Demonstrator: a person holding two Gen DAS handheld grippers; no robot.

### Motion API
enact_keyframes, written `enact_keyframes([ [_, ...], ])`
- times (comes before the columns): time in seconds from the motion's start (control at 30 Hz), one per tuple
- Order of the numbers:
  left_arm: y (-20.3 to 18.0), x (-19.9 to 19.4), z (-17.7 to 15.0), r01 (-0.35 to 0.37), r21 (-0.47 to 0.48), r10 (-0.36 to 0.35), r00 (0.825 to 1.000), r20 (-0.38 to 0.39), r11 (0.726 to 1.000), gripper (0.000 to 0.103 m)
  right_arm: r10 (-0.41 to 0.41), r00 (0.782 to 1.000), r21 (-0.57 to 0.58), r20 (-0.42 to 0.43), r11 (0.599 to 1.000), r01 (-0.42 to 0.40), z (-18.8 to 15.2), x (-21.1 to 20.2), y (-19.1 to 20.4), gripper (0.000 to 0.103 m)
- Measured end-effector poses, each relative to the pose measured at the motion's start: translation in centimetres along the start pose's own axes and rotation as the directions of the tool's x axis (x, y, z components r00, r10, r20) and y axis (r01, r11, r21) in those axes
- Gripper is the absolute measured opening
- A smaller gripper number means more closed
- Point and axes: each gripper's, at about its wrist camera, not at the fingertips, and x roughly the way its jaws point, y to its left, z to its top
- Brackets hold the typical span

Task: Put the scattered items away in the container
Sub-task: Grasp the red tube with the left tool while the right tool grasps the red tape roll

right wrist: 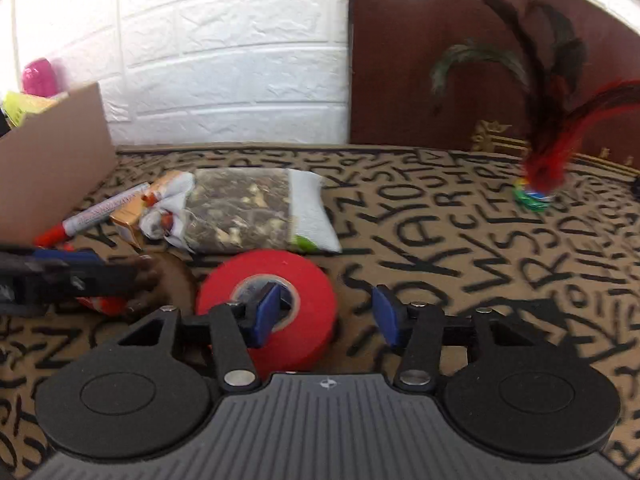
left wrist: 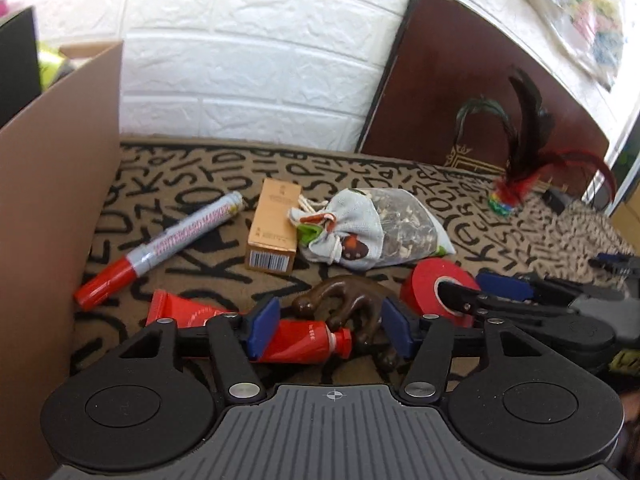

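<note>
1. Red tube (left wrist: 304, 340) lies flat on the letter-print mat (left wrist: 360, 176), long axis running left–right, cap end to the right, flat crimped end to the left, near edge of scene.
2. Brown wooden massager (left wrist: 344, 308) sits on/just beside the tube's cap end, knobbed legs splayed toward near side.
3. Left gripper (left wrist: 326, 330) angled down over tube + massager; blue pads (left wrist: 264, 328) stand either side of both, gap visible btw pads and items — jaws apart, not clamped.
4. Red tape roll (right wrist: 272, 304) lies flat, hole up, right of the massager.
5. Right gripper (right wrist: 326, 316) tilted down at the roll: left pad sits inside the hole, right pad well outside the rim w/ mat showing between — jaws apart, no squeeze yet.
6. Red-capped whiteboard marker (left wrist: 160, 248) lies diagonal, cap near-left, other end far-right, just beside the cardboard box (left wrist: 52, 208) wall at left.
7. Small tan carton (left wrist: 274, 228) lies long axis near–far, barcode end near; drawstring bag (left wrist: 372, 228) touches its right side.
8. Feather shuttlecock (right wrist: 536, 192) upright at far right, well apart from the rest.
</note>
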Motion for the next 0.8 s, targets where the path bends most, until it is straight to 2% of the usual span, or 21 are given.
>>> enact_keyframes([
  [0.03, -0.1, 0.0, -0.1, -0.005, 0.019, 0.005, 1.000, -0.005, 1.000, 0.060, 0.012, 1.000, 0.004, -0.008, 1.000, -0.012, 0.1, -0.1, -0.1, 0.051],
  [0.07, -0.1, 0.0, -0.2, -0.002, 0.024, 0.002, 1.000, -0.018, 1.000, 0.046, 0.040, 0.999, 0.010, -0.016, 0.999, -0.039, 0.1, -0.2, -0.1, 0.035],
  [0.1, 0.1, -0.1, -0.3, 0.007, 0.005, -0.007, 0.999, -0.033, 1.000, 0.042, 0.051, 0.998, 0.016, -0.020, 0.999, -0.051, 0.0, -0.4, 0.0, 0.036],
  [0.13, 0.5, -0.3, -0.6, 0.023, -0.022, -0.024, 0.999, -0.038, 0.999, 0.031, 0.041, 0.999, -0.001, -0.021, 0.999, -0.041, -0.1, -0.6, 0.2, 0.036],
  [0.2, 1.1, -0.8, -1.1, 0.055, -0.049, -0.057, 0.997, -0.047, 0.997, 0.015, 0.032, 0.999, -0.032, -0.028, 0.999, -0.033, -0.3, -1.2, 0.9, 0.036],
  [0.23, 1.1, -1.1, -1.4, 0.056, -0.041, -0.058, 0.997, -0.057, 0.998, 0.023, 0.034, 0.999, -0.034, -0.034, 0.999, -0.035, -0.5, -1.5, 1.0, 0.036],
  [0.33, 0.6, -2.3, -2.7, 0.045, 0.010, -0.044, 0.997, -0.071, 0.999, 0.026, 0.045, 0.998, -0.034, -0.052, 0.998, -0.047, -1.2, -2.7, 1.4, 0.036],
  [0.5, 1.2, -4.7, -4.7, 0.070, -0.049, -0.074, 0.993, -0.093, 0.996, 0.026, 0.062, 0.995, -0.046, -0.081, 0.997, -0.066, -2.8, -4.9, 2.2, 0.036],
  [0.67, 1.3, -7.7, -7.1, 0.055, -0.083, -0.064, 0.992, -0.107, 0.995, 0.026, 0.092, 0.990, -0.066, -0.107, 0.993, -0.099, -4.9, -7.7, 3.6, 0.036],
  [0.8, 1.1, -10.0, -9.0, 0.039, -0.073, -0.047, 0.991, -0.122, 0.997, 0.027, 0.122, 0.984, -0.087, -0.129, 0.987, -0.134, -6.8, -10.1, 5.1, 0.036],
])
